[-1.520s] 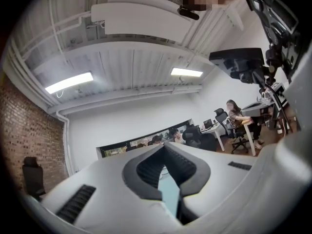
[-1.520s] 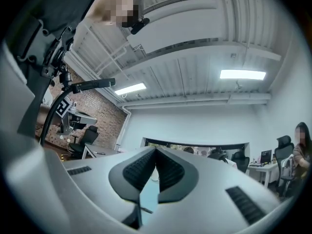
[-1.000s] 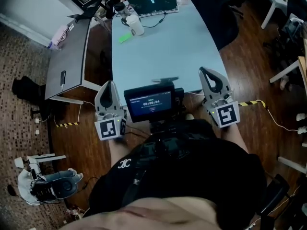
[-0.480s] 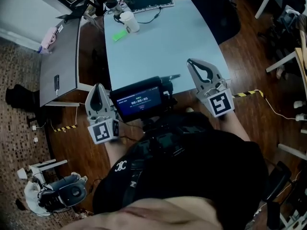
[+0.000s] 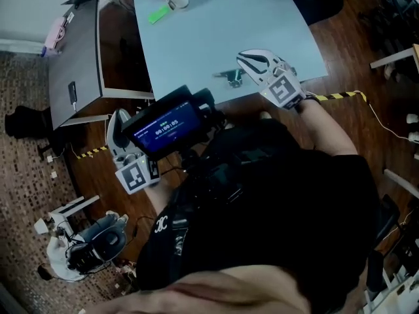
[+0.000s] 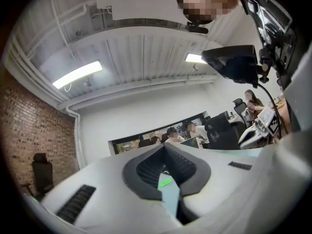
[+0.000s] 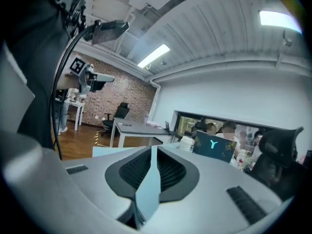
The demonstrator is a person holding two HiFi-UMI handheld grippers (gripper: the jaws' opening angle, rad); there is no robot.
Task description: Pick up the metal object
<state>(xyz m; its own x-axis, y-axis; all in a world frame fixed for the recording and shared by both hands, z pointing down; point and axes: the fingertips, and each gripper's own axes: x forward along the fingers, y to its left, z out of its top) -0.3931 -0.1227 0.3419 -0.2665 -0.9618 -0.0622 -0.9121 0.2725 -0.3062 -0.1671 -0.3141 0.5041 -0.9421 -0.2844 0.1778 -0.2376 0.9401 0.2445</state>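
The metal object (image 5: 228, 76) lies near the worktop's (image 5: 216, 25) near edge. In the head view its long axis runs roughly 3 to 9 o'clock, and it sits just beside the right gripper (image 5: 243, 58), about 7 o'clock from its tips. That gripper's jaws have just been opening to a narrow slit with nothing between them. The left gripper (image 5: 121, 115), closed and empty, hangs well apart at 8 o'clock, so the right is nearer.

A pale blue long table (image 5: 222, 25) and a grey rectangular desk (image 5: 82, 51) stand on dark wooden plank floor (image 5: 353, 44). Red brick wall (image 6: 29, 130) meets white plaster wall (image 6: 131, 118) under long ceiling strip lights (image 6: 77, 75).
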